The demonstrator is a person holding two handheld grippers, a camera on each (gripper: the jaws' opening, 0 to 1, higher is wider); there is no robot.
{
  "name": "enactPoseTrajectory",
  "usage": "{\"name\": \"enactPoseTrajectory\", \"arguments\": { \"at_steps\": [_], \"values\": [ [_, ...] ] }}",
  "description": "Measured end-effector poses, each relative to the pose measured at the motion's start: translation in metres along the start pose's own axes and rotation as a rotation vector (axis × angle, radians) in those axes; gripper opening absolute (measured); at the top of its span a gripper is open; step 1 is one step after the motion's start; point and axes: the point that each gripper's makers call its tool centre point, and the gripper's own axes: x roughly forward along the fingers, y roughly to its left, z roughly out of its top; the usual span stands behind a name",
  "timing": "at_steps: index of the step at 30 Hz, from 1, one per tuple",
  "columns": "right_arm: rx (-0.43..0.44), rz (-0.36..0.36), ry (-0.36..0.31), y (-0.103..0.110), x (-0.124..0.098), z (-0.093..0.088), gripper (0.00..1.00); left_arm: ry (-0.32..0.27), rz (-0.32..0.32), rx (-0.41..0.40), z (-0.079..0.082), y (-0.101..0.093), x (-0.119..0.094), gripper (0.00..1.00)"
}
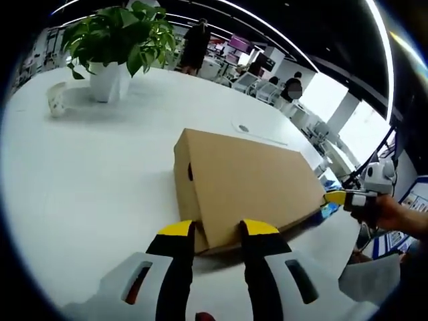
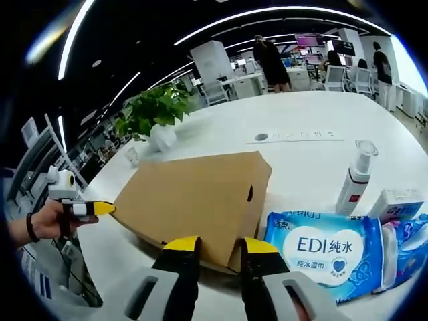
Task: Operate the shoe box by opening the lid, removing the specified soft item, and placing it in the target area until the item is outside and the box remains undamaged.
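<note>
Brown cardboard shoe box [image 1: 247,184], lid on, lying flat on the white table [image 1: 87,174]: likely light, stiff, easily creased; best lifted at lid edges. Left gripper [image 1: 219,231] and right gripper [image 2: 221,245] parted, each straddling a corner. Blue soft wipes pack [image 2: 328,251] reads "EDI".

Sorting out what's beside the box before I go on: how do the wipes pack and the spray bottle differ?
The wipes pack lies flat; the spray bottle stands upright. The pack is blue, soft and wide; the bottle is white, rigid and slim. The pack sits right by the box; the bottle is farther back. Both rest on the white table.
</note>
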Motion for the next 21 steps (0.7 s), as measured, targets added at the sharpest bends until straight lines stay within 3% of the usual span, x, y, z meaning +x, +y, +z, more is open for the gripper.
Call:
{"name": "enactPoseTrajectory", "arguments": {
  "at_steps": [2,7,14,18,21],
  "values": [
    [0.011,0.001,-0.007,-0.003,-0.008,0.0,0.18,-0.008,0.013,0.03,0.0,-0.002,-0.004,0.25],
    [-0.014,-0.027,-0.059,-0.024,-0.049,-0.003,0.27,-0.028,0.011,0.049,-0.006,-0.008,-0.012,0.29],
    [-0.012,-0.163,-0.106,-0.085,-0.129,-0.027,0.4,-0.027,0.014,0.105,-0.018,-0.028,-0.029,0.41],
    [0.024,-0.231,-0.158,-0.115,-0.175,-0.034,0.47,-0.041,-0.01,0.152,-0.022,-0.054,-0.042,0.44],
    [0.023,-0.256,-0.177,-0.124,-0.197,-0.036,0.55,-0.043,-0.013,0.192,-0.026,-0.069,-0.05,0.5]
  ]
}}
